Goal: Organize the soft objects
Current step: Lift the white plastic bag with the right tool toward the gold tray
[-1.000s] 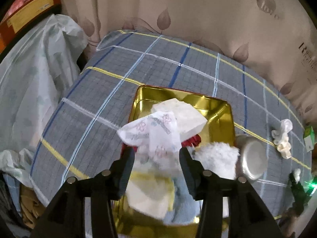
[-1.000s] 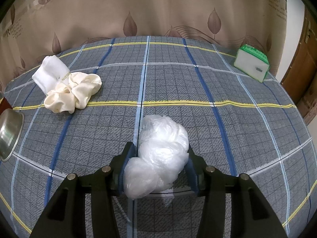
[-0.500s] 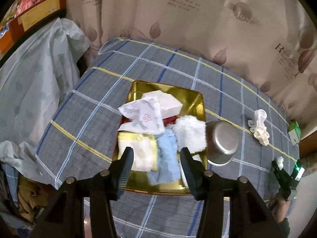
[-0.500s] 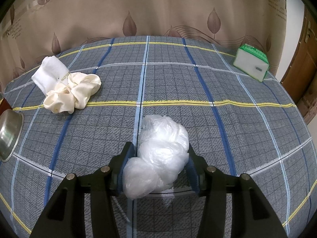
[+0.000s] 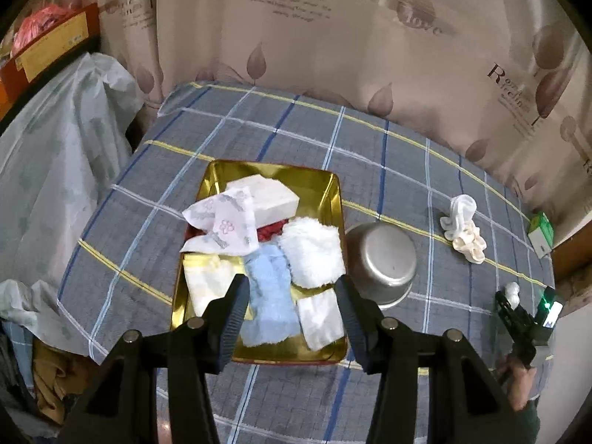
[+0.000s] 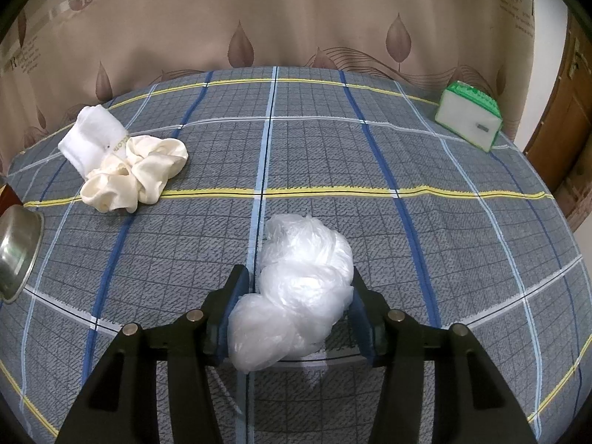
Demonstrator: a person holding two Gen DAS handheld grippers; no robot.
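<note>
Nearest in the right wrist view, the right tool points down at the tabletop, its two fingers closed against the sides of a crumpled clear plastic bag that bulges out ahead of them and rests on the plaid cloth; further off at ten o'clock from the bag lie a cream scrunchie and a rolled white sock, touching one another; a steel bowl shows at the nine o'clock edge; far off at two o'clock sits a green-and-white tissue pack near the curtain. In the left wrist view, the left tool hangs above the near end of a gold tray with its fingers spread apart and nothing between them; the tray holds a blue cloth, a fluffy white cloth, a pale yellow folded cloth, a flower-printed tissue packet and a white block, with something red partly hidden under them; the steel bowl stands just beside the tray at three o'clock; beyond it the sock and scrunchie lie well apart from the tray; a plastic-covered heap sits off the tabletop at nine o'clock.
</note>
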